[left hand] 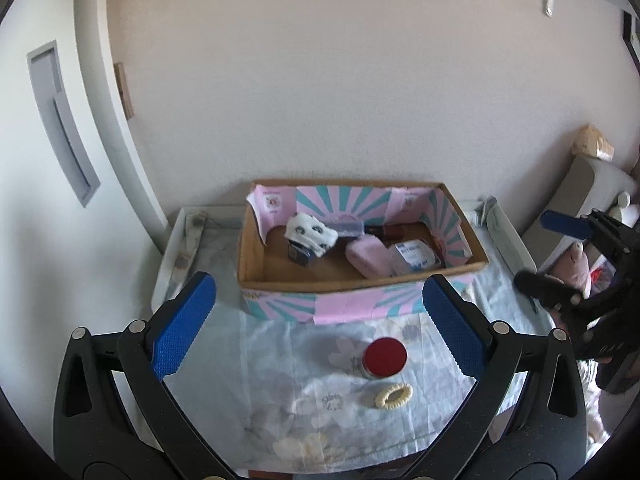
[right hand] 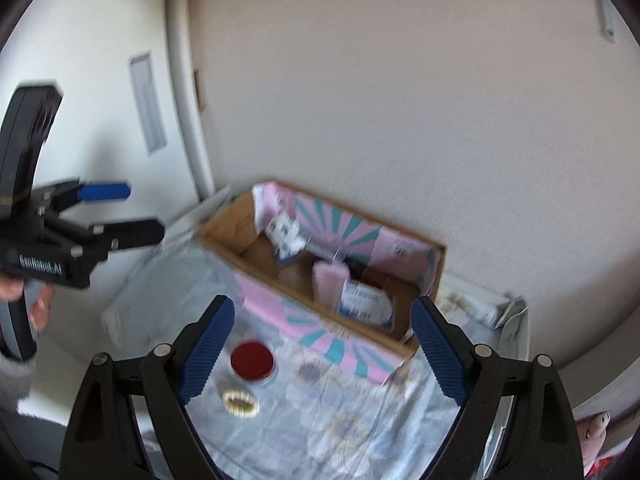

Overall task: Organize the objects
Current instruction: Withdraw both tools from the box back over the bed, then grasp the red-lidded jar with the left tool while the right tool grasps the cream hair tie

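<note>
Left wrist: left gripper [left hand: 320, 320] wide, empty, over cloth; jar [left hand: 385, 358] and hair tie [left hand: 389, 395] apart, loose in front of box [left hand: 360, 284]. Step: between picks; next needs descent onto jar. Socks [left hand: 311, 233] sharp here.

Right wrist: right gripper [right hand: 322, 348] wide, empty; blurred; person's hand [right hand: 38, 306] only here.

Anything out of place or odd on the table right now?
Two things sit outside the cardboard box: a red-lidded jar and a cream hair tie, both on the floral cloth in front of it. Inside, the sock lies draped over a small dark box. Nothing spilled or damaged.
</note>
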`<state>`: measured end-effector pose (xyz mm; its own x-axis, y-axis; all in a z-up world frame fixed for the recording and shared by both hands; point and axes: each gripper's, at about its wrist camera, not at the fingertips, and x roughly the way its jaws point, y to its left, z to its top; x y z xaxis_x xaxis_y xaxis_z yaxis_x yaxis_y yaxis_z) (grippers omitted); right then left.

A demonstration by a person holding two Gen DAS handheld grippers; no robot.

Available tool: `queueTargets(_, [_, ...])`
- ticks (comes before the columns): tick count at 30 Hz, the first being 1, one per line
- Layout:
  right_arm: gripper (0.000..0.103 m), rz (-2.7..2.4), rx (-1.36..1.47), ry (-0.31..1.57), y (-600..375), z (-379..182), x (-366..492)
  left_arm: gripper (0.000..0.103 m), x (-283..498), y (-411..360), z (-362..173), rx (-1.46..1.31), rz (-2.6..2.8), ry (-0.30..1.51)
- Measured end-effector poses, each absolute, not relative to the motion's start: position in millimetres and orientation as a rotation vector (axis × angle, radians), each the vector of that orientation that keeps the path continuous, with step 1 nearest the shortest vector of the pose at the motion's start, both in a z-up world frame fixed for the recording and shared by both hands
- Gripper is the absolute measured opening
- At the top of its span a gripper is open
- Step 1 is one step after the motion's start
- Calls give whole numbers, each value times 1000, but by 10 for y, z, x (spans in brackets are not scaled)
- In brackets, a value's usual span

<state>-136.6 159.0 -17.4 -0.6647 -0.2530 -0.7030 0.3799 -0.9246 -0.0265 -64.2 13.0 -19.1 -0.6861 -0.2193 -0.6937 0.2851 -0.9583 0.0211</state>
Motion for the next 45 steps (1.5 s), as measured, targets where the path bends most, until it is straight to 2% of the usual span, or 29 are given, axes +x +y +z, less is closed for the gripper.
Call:
queueTargets(8, [88,-2408,1074,323,1454,-1104,-1126,103,-659,294,-864,1205,-2712,123])
queueTargets(15, [86,-2310,1089,337,1222,-1769,-976,102,-792,503,-1556,1295,-2783,-28])
queueTargets(18, [76,-2292,1089,334,1122,-1929,-948,98,-875,529,-1770,1329,-2817,-31])
queueTargets(21, [71,-2294,1078,344,1052,-2027,-936,93,-960,532,-1959,1371,-2828,-31])
queueTargets(26, [58,-2306,1065,354,1004,-2109,-951,88,-1043,519,-2172,1409,-2840,-23])
queueTargets(29, [50,-2315,1055,356,1002,-2121,-956,77,-1067,512,-2251,1430,-2840,-11])
queueTargets(31, [40,-2319,1051,359,1002,-2123,-957,74,-1073,519,-2281,1433,-2854,-11])
queueTargets(33, [35,-2318,1050,360,999,-2124,-959,61,-1078,536,-2291,1430,-2872,-6])
queueTargets(35, [34,-2316,1051,363,995,-2129,-959,52,-1095,586,-2305,1439,-2878,-25])
queueTargets(37, [32,-2315,1052,362,999,-2134,-958,52,-1113,642,-2317,1434,-2869,-71])
queueTargets(45, [28,-2311,1058,359,1037,-2129,-957,51,-1132,632,-2311,1444,-2866,-69])
